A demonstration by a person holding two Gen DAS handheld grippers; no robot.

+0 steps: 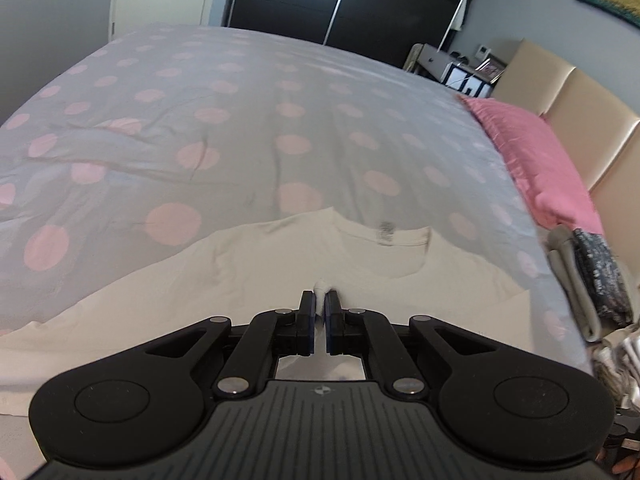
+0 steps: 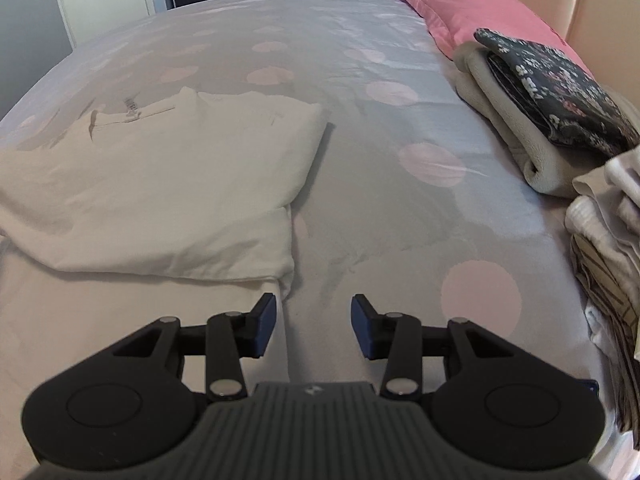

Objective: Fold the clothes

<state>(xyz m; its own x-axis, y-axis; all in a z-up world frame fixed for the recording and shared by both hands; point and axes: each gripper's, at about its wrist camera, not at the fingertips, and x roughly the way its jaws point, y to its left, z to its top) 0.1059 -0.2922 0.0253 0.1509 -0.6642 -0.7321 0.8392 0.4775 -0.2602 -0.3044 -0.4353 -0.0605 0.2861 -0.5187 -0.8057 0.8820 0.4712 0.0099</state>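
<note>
A cream T-shirt lies on the dotted bed cover, collar away from me. My left gripper is shut on a pinch of the shirt's fabric, which pokes up between the pads. In the right wrist view the same shirt lies at the left, its right side folded over onto the body. My right gripper is open and empty, hovering over the bed just beside the shirt's right edge; its left finger is over the shirt's border.
The grey bed cover with pink dots spreads ahead. A pink pillow lies by the beige headboard. A stack of folded clothes, floral piece on top, sits at the right, with more folded fabric nearer.
</note>
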